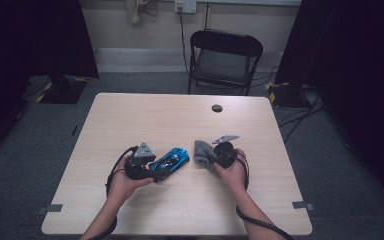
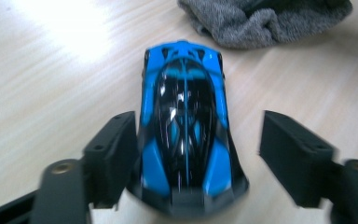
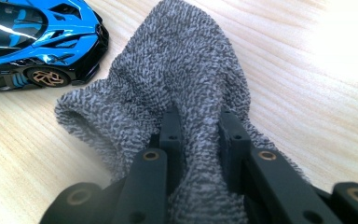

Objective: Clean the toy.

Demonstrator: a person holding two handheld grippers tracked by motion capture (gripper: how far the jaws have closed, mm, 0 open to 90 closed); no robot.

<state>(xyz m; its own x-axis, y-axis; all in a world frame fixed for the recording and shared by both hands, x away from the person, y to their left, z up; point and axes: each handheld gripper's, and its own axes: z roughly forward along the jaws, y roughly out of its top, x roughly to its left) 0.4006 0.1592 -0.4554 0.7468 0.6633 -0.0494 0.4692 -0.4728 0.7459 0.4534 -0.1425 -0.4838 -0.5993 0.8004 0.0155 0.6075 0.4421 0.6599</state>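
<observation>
Blue toy car [image 2: 185, 126] meets grey cloth [image 3: 177, 88] on table.
Car's long axis runs between left gripper's [image 2: 196, 154] unclenched jaws; right gripper [image 3: 199, 140] pinches the cloth just right of it.

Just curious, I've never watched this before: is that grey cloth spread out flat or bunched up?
Bunched up. The grey cloth is gathered into a rumpled heap on the table, a fold of it pinched in the right gripper.

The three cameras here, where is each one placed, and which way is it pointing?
High view: above the person's side, facing forward and down on the table; forearms, left gripper and right gripper show.
Left gripper view: rides the left gripper, looking along its jaws at the blue toy car.
Right gripper view: rides the right gripper, pinching the grey cloth.
All three views share car and cloth.
</observation>
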